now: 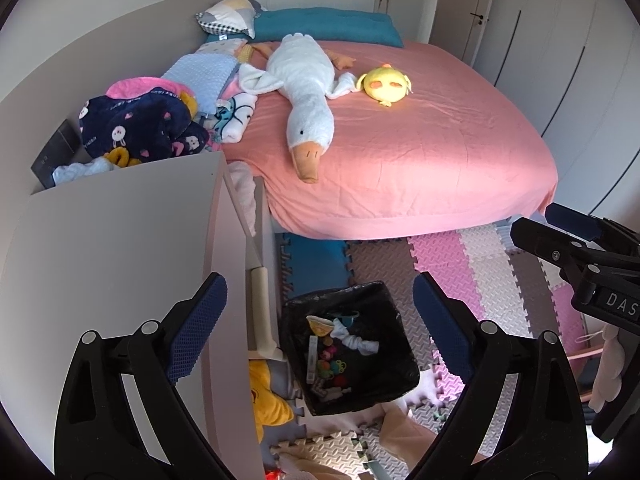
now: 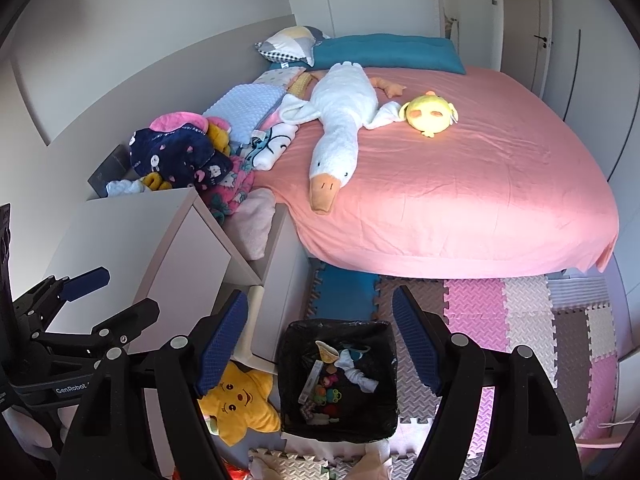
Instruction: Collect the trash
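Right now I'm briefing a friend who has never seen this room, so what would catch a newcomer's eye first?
The big white goose plush sprawled across the pink bed, with a small yellow chick toy beside it. Next, the black-lined trash bin on the foam floor mat at the foot of the bed, already holding scraps. Both open grippers, left and right, hover empty over it.
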`<move>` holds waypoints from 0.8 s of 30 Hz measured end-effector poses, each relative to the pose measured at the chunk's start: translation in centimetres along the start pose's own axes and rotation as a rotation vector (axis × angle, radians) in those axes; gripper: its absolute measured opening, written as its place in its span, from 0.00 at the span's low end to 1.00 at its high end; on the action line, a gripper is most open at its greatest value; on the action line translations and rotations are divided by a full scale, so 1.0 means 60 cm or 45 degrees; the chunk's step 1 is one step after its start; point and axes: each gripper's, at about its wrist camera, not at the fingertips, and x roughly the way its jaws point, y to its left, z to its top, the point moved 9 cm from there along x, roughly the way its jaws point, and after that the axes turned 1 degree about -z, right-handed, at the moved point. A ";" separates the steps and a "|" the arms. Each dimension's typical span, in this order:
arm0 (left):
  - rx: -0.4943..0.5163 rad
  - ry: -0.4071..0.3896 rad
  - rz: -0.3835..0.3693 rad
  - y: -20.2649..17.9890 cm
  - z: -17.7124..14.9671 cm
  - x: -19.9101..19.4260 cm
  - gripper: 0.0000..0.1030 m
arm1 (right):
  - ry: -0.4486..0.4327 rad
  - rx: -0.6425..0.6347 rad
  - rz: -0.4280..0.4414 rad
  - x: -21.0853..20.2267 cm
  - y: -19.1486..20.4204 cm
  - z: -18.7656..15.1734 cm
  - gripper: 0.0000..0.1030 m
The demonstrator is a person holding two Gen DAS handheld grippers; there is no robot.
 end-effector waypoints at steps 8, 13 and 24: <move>-0.011 -0.010 0.002 0.007 0.003 -0.001 0.89 | 0.001 -0.003 -0.001 -0.001 0.001 0.001 0.73; -0.016 -0.009 0.000 0.010 0.002 -0.001 0.89 | -0.002 -0.004 -0.001 -0.001 0.001 0.001 0.73; 0.046 -0.003 0.007 -0.001 0.000 -0.001 0.89 | 0.000 -0.006 0.000 -0.001 -0.001 0.005 0.73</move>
